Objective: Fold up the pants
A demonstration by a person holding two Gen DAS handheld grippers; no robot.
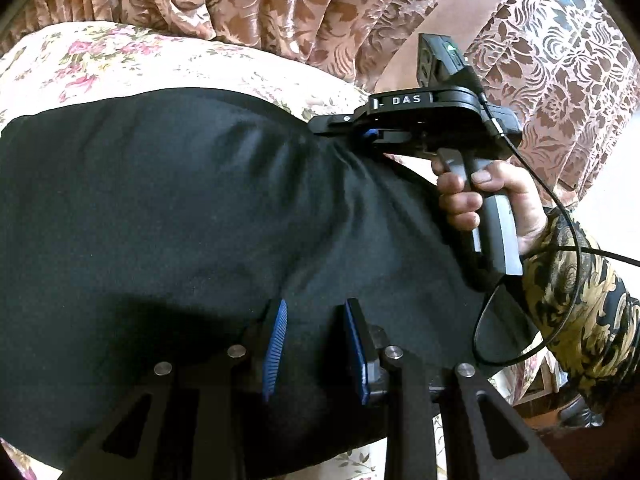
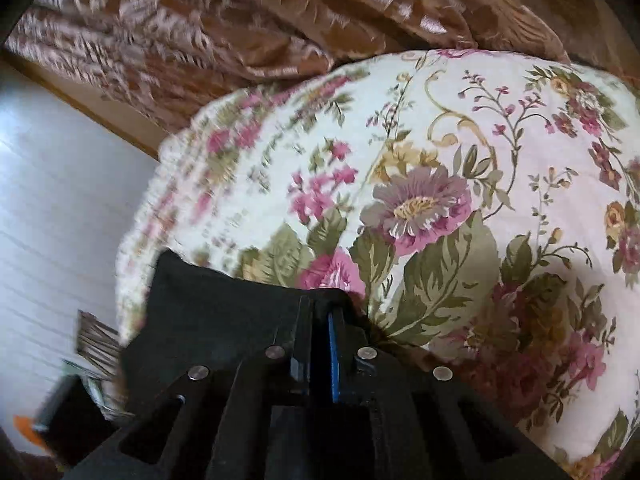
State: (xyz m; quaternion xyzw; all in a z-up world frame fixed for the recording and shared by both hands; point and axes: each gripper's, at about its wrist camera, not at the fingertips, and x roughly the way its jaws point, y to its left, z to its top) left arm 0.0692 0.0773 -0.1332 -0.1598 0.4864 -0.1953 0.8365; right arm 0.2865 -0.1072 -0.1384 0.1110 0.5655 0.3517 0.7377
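Black pants (image 1: pixel 168 208) lie spread on a floral bedsheet (image 1: pixel 120 56). My left gripper (image 1: pixel 316 312) is open, its blue pads (image 1: pixel 276 340) just above the near part of the pants, with no cloth between them. My right gripper (image 1: pixel 370 134) shows in the left wrist view at the pants' far right edge, shut on the cloth, which puckers toward it. In the right wrist view the right gripper (image 2: pixel 320 312) is shut on a fold of the black pants (image 2: pixel 208 312), lifted over the bedsheet (image 2: pixel 440 160).
Brown patterned curtains (image 1: pixel 280 0) hang behind the bed and also show in the right wrist view (image 2: pixel 200 32). The person's hand (image 1: pixel 480 196) and a black cable (image 1: pixel 560 208) are at the right. The bed edge and pale floor (image 2: pixel 48 200) lie left in the right wrist view.
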